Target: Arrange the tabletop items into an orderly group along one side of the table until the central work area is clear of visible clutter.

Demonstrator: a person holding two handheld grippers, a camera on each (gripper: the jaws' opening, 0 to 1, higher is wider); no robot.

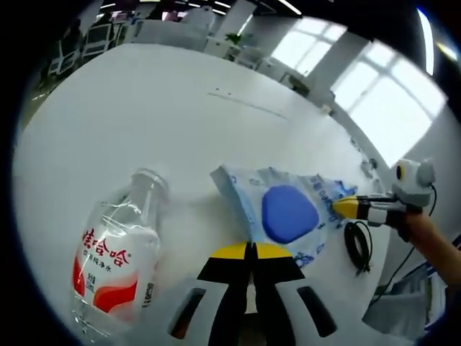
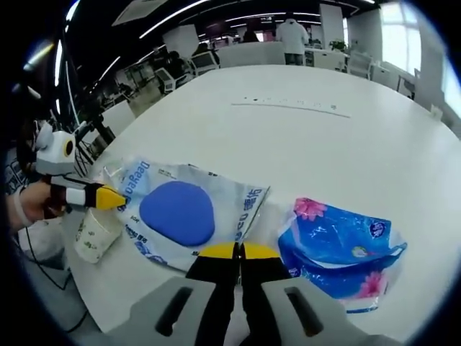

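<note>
At opposite edges of the blue-and-white packet (image 1: 288, 213) — both grippers (image 1: 251, 250) (image 2: 238, 251) clamped.

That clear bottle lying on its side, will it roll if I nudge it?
Probably: the bottle lies on its round side on the smooth white table. It looks empty, so likely light and quick to skid. The left gripper, jaws together, sits beside it.

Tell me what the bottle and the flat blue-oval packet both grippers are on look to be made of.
Bottle: clear and glossy, the table showing through it, with a red-and-white printed label; glass or hard plastic, I can't tell which. Packet: thin, shiny plastic film by the look, wrinkled and printed, a matte blue oval at its centre. The left gripper and right gripper each look shut on one of its edges.
</note>
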